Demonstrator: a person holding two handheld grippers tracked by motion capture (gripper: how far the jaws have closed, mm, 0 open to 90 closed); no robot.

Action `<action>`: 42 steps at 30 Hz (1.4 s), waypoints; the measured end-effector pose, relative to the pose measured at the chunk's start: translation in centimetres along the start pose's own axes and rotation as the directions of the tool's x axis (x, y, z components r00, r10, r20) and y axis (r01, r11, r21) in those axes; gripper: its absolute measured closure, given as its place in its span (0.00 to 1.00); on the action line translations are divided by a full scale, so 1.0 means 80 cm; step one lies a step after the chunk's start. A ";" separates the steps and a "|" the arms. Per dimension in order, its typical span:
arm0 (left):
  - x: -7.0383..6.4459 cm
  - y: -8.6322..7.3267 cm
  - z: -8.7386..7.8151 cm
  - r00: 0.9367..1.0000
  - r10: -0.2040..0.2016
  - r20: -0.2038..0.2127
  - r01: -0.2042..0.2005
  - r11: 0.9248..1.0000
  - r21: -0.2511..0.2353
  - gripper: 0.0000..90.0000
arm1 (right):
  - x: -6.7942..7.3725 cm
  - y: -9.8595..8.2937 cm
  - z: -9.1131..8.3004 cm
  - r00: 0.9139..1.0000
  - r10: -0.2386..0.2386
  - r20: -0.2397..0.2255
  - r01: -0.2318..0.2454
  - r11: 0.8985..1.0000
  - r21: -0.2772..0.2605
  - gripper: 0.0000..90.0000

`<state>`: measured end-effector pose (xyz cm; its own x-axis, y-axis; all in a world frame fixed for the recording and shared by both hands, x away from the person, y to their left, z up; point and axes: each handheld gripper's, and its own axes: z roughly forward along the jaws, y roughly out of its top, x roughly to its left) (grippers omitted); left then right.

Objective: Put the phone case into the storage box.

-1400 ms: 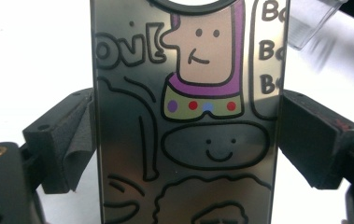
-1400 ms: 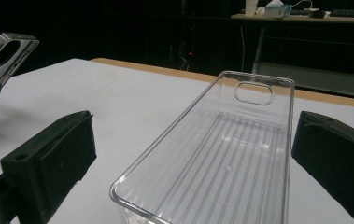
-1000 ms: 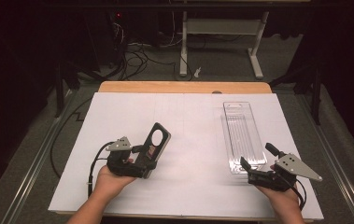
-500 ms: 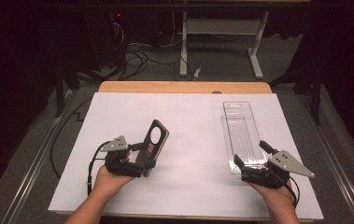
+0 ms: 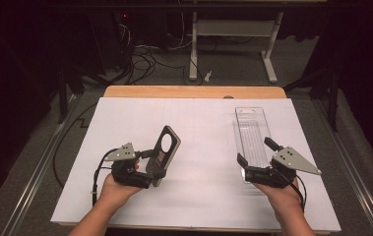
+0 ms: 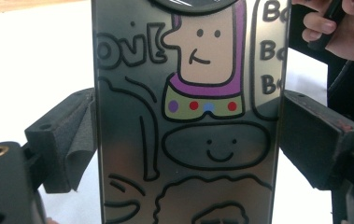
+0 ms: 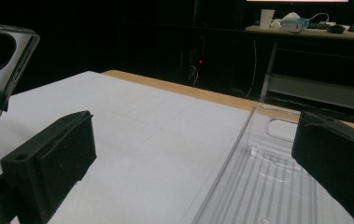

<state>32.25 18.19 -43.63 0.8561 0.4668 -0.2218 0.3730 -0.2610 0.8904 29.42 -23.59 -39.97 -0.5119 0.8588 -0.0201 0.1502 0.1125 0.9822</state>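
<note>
Your left gripper (image 5: 147, 169), lower left of the high view: jaws clamped on the phone case (image 5: 166, 150), held tilted above the worktop (image 5: 203, 128); in the left gripper view the case (image 6: 188, 116) sits between both pads, cartoon print facing the camera; your right gripper (image 5: 255, 162), lower right: jaws spread wide, straddling the near end of the clear plastic tray (image 5: 252, 135), gripping nothing; tray runs toward the far edge.
</note>
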 end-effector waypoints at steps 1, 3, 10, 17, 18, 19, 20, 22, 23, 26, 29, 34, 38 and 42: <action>0.000 0.000 0.000 1.000 0.000 -0.002 0.000 1.000 -0.003 0.15 | 0.001 0.002 0.002 1.000 -0.001 -0.001 0.001 1.000 -0.003 0.00; 0.000 0.000 0.001 1.000 -0.002 -0.002 0.002 1.000 -0.004 0.15 | 0.002 0.004 0.004 1.000 0.000 -0.004 0.000 1.000 -0.007 0.00; 0.001 0.002 0.004 1.000 0.008 -0.002 -0.008 1.000 -0.016 0.15 | 0.017 0.015 0.026 0.999 -0.006 -0.043 0.005 1.000 -0.020 0.00; 0.001 0.003 0.006 1.000 0.020 -0.001 -0.020 1.000 -0.021 0.15 | 0.039 0.021 0.054 0.996 -0.018 -0.092 0.016 1.000 -0.020 0.00; 0.001 0.003 0.006 1.000 0.020 -0.001 -0.020 1.000 -0.022 0.15 | 0.039 0.021 0.054 0.996 -0.018 -0.092 0.016 1.000 -0.020 0.00; 0.001 0.003 0.005 1.000 0.020 0.001 -0.020 0.999 -0.025 0.15 | 0.044 0.021 0.061 0.994 -0.023 -0.106 0.022 1.000 -0.016 0.00; 0.001 0.003 0.005 1.000 0.018 0.000 -0.018 0.999 -0.029 0.15 | 0.047 0.021 0.065 0.994 -0.025 -0.109 0.023 1.000 -0.017 0.00; 0.002 0.003 0.004 1.000 0.017 0.000 -0.017 0.999 -0.033 0.15 | 0.052 0.020 0.071 0.992 -0.028 -0.121 0.027 1.000 -0.012 0.00; 0.002 0.003 0.004 1.000 0.018 -0.001 -0.018 0.999 -0.032 0.15 | 0.055 0.019 0.074 0.992 -0.028 -0.125 0.027 1.000 -0.010 0.00; 0.003 0.002 0.003 1.000 0.019 0.001 -0.019 0.999 -0.029 0.15 | 0.059 0.015 0.084 0.990 -0.026 -0.139 0.026 1.000 0.002 0.00; 0.004 0.003 0.003 1.000 0.022 0.008 -0.022 0.999 -0.035 0.15 | 0.063 0.012 0.095 0.988 -0.025 -0.149 0.028 0.999 0.015 0.00; 0.016 0.011 0.004 1.000 0.023 0.012 -0.023 1.000 0.001 0.15 | 0.069 0.011 0.110 0.987 -0.037 -0.158 0.041 0.999 0.026 0.00; 0.030 0.014 0.013 0.999 0.030 0.014 -0.031 0.999 0.016 0.15 | 0.071 0.005 0.115 0.987 -0.034 -0.160 0.042 0.998 0.043 0.00; 0.036 0.002 0.020 0.999 0.009 0.039 -0.010 1.000 0.021 0.15 | 0.077 -0.008 0.121 0.985 -0.041 -0.169 0.056 0.995 0.083 0.00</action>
<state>35.40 18.12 -44.76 0.8727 0.4313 -0.2289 0.3719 -0.2833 0.8840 34.37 -13.57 -42.49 -0.6533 0.7566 -0.0288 0.1909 0.2014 0.9607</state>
